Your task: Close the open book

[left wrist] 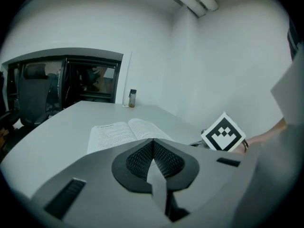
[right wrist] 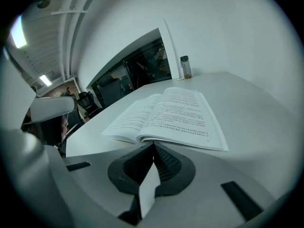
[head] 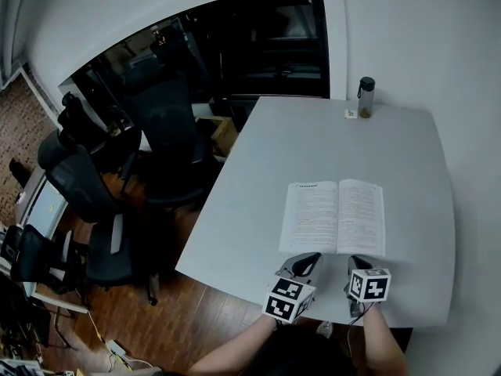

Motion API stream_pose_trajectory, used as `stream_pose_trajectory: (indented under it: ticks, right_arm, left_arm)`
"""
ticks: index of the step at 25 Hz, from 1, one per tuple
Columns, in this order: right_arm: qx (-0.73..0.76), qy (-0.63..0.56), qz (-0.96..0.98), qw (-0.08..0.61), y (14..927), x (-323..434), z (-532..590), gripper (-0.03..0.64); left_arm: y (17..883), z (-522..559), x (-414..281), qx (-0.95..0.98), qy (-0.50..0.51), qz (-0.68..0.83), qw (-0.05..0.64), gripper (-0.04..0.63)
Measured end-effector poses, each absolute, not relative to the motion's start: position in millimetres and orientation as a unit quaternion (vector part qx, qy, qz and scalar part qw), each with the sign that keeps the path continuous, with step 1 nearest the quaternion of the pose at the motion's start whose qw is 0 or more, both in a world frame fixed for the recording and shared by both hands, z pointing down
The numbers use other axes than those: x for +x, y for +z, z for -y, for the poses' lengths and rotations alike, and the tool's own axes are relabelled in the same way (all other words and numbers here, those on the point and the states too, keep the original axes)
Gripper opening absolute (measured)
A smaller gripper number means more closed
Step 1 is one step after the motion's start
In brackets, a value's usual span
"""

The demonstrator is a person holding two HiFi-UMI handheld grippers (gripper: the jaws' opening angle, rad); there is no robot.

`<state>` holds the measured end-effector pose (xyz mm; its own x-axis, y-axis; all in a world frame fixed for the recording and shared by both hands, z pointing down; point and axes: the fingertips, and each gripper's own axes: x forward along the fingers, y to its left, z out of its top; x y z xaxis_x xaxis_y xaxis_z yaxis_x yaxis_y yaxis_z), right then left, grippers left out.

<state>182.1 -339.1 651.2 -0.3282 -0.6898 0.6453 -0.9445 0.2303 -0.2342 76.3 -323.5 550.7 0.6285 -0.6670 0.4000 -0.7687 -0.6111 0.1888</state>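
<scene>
Your left gripper (head: 308,257) has its jaws pressed together with nothing between them; in the left gripper view the two dark pads meet along one line at the tip (left wrist: 153,141). Your right gripper (head: 357,259) is the same: jaws closed flat on each other and empty, as the right gripper view shows (right wrist: 153,144). Both sit side by side over the near edge of the white table (head: 313,139), close together but apart, each angled downward with its marker cube toward you. The right one's cube also shows at the right of the left gripper view (left wrist: 223,132).

Just ahead of both tips lies the book (head: 335,216), open flat with its printed pages up. Your left gripper points at the near edge of the left page, close to the spine, and your right gripper points at the near edge of the right page. In the right gripper view the book's near edge (right wrist: 166,115) lies directly in front of the closed jaws; you cannot tell from any view whether either tip touches the paper. In the left gripper view the book (left wrist: 121,132) lies a little further ahead.

Beyond the book the tabletop runs bare to its far edge, where a small bottle (head: 365,96) stands upright with a small card (head: 351,113) just beside it. Past the table's left side, dark office chairs (head: 168,124) stand on a wood floor (head: 180,312).
</scene>
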Motion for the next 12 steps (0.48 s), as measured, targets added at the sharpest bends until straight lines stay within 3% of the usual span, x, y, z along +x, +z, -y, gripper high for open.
stream_pose_trajectory:
  ticks: [6,12]
  right_arm:
    - [0.566,0.326,0.721,0.233,672.9,193.3,350.0,0.006]
    - [0.600,0.290,0.722,0.184,654.3,212.4,358.7,0.006]
  left_arm:
    - [566.8,338.4,76.3,0.887,0.147,0.388,0.201,0.005]
    - [573.1,343.6,73.8,0.890,0.154,0.376,0.208,0.005]
